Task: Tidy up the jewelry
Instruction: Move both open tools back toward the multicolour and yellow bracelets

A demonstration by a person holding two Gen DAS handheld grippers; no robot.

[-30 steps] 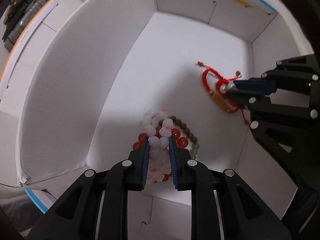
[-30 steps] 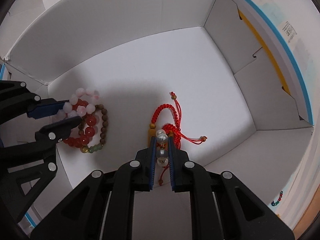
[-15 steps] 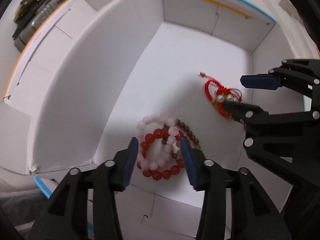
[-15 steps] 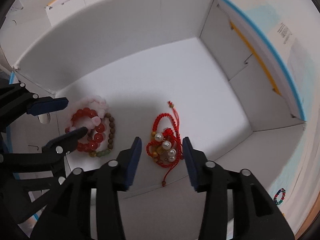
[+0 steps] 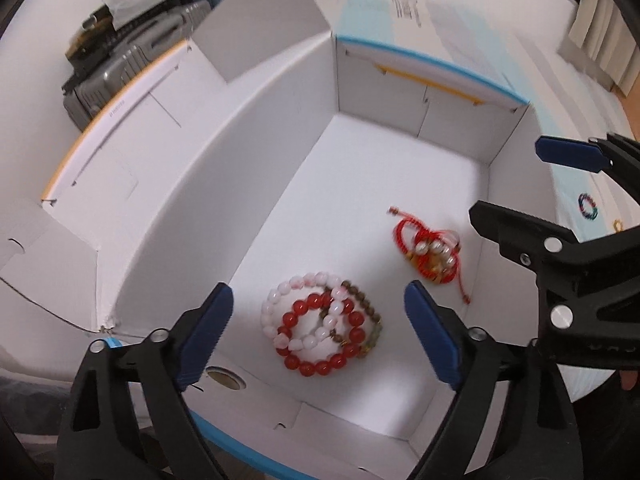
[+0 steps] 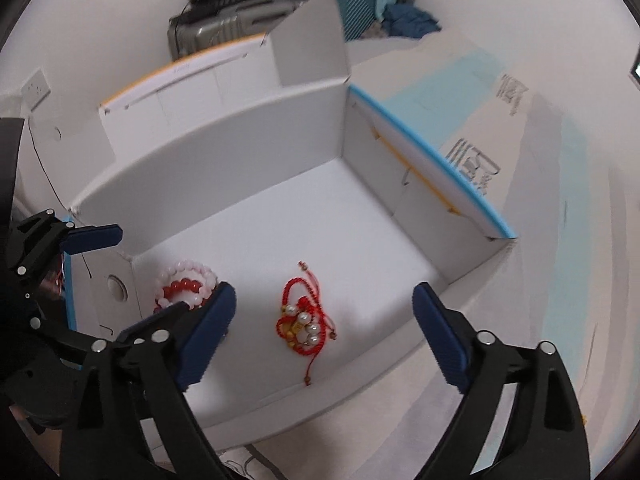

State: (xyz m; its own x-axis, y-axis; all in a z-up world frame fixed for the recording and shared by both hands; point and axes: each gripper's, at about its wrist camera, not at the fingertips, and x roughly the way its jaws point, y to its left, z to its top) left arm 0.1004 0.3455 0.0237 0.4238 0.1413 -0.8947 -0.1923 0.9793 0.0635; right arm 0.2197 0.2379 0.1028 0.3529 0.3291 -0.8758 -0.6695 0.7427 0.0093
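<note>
White cardboard box [image 5: 208, 184] with blue-edged flaps, sitting on a pale surface with faint blue stripes (worktop or bed, hard to say), suitcases [image 6: 224, 30] stacked behind it against the wall. Using the box as the landmark from here on.

Down on the box floor, near the front wall: a pile of beaded bracelets [image 5: 322, 330] in red, pale pink and brown. A little further in and off to one side, well apart from that pile: a red cord bracelet with pearls [image 6: 302, 322]. Probably dropped in separate heaps so the cords and beads don't tangle, which fits the sorting job.

Left claw [image 5: 320, 338] hanging above the beaded pile, jaws opening wide, nothing pinched, beads lying loose below. Right claw [image 6: 324, 342] same story over the red cord piece, jaws opening, clear of it.

Outside the box, out past its right wall: one more small multicoloured bracelet [image 5: 587, 207] and a yellowish bit beside it, too tiny to identify. From the right wrist view, beaded pile half hidden behind a claw finger. Background blurry throughout.
</note>
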